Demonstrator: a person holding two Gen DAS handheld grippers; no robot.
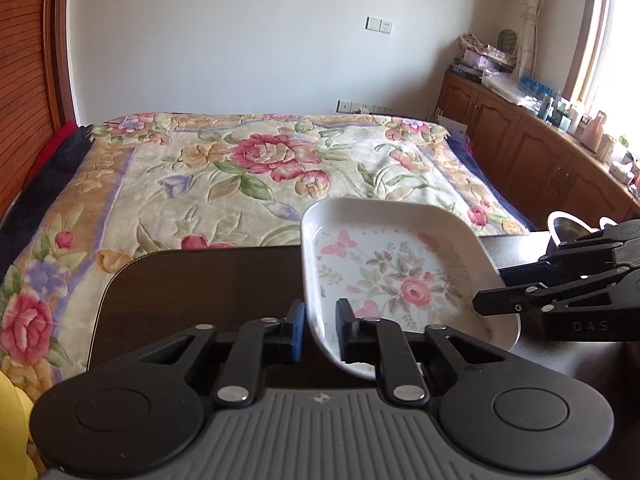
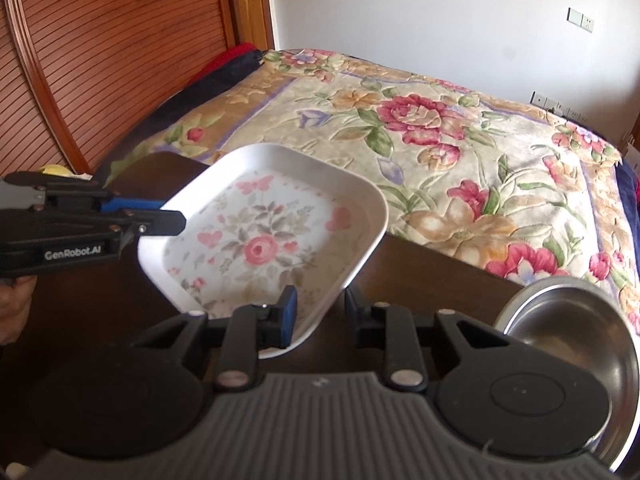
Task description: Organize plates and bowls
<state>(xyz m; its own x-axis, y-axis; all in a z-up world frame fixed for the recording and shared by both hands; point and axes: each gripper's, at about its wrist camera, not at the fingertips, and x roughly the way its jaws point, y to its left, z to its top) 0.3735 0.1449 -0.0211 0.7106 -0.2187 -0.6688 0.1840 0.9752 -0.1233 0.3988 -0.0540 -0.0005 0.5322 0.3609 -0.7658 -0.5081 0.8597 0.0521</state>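
Both my grippers have the floral plate [image 1: 384, 276] pinched by its rim, tilted above the dark table [image 1: 200, 288], mid-frame. Left gripper [image 1: 320, 328] clamps the near edge, right gripper [image 2: 320, 312] the opposite one. Steel bowl [image 2: 560, 320] sits lower right.

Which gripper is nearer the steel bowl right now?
Right. The right gripper grips the floral plate beside the steel bowl; the left gripper holds the plate's opposite edge.
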